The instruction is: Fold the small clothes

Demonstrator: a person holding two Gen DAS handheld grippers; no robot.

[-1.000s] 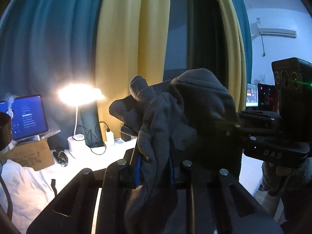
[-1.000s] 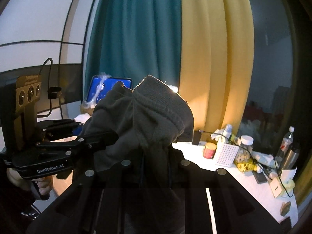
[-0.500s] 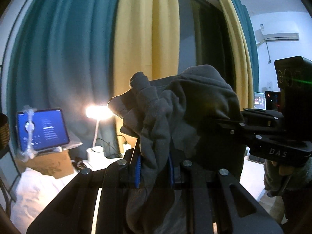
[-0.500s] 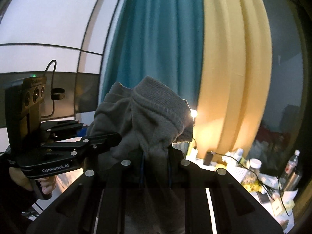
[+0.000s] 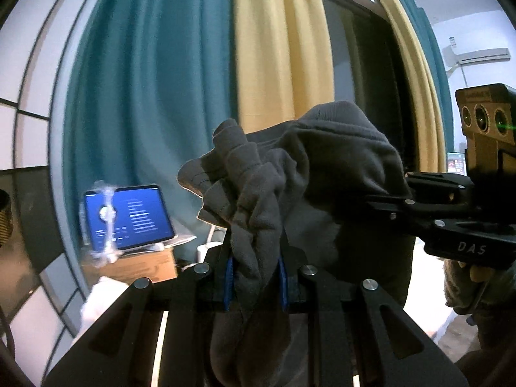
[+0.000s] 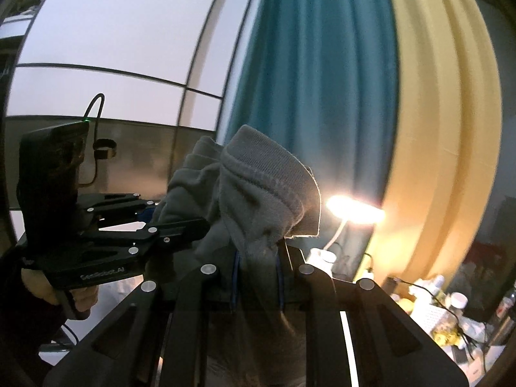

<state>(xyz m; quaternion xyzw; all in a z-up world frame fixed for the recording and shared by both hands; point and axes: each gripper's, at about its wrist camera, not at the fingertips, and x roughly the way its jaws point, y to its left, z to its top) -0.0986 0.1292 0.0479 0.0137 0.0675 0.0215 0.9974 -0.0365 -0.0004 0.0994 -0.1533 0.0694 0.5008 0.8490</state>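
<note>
A grey knit garment hangs in the air, bunched between both grippers. My left gripper is shut on a crumpled fold of it, blue pads pressing either side. In the right wrist view my right gripper is shut on the garment just below its ribbed cuff. The right gripper shows at the right edge of the left wrist view, its fingers buried in the cloth. The left gripper reaches in from the left in the right wrist view, held by a hand.
Teal curtain and yellow curtain hang behind. A lit tablet stands on a cardboard box at lower left. A glowing desk lamp and several bottles crowd a white desk at lower right.
Both grippers, still clamped on the grey garment, have swung leftward and slightly up; curtains, lamp and tablet slid to the right in both views.
</note>
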